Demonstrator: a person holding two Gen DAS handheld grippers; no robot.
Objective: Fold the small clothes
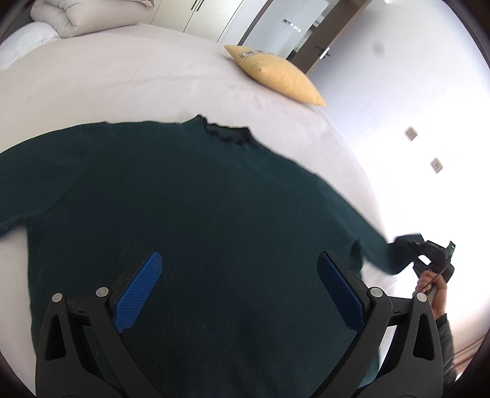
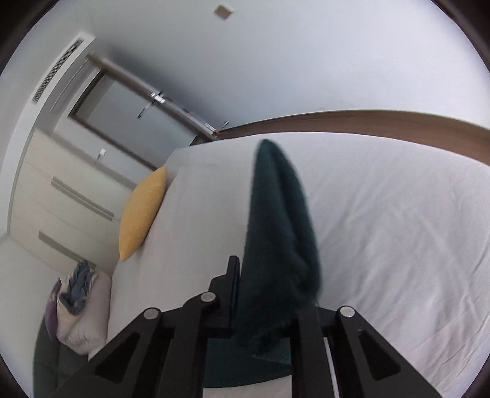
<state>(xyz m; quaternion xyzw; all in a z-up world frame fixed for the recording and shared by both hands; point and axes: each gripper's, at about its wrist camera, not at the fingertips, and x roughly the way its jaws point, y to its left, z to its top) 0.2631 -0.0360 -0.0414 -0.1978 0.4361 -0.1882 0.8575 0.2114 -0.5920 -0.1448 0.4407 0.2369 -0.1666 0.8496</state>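
Clearly our right tongs (image 2: 263,294) pinch the soft, light sweater's (image 1: 196,214) sleeve (image 2: 275,220), left tongs (image 1: 239,269) spread above; we judge cuffs and hem grip best.

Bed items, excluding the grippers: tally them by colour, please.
Dark green: 1, the sweater
Yellow: 1, the cushion
Off-white: 1, the folded duvet
Total: 3
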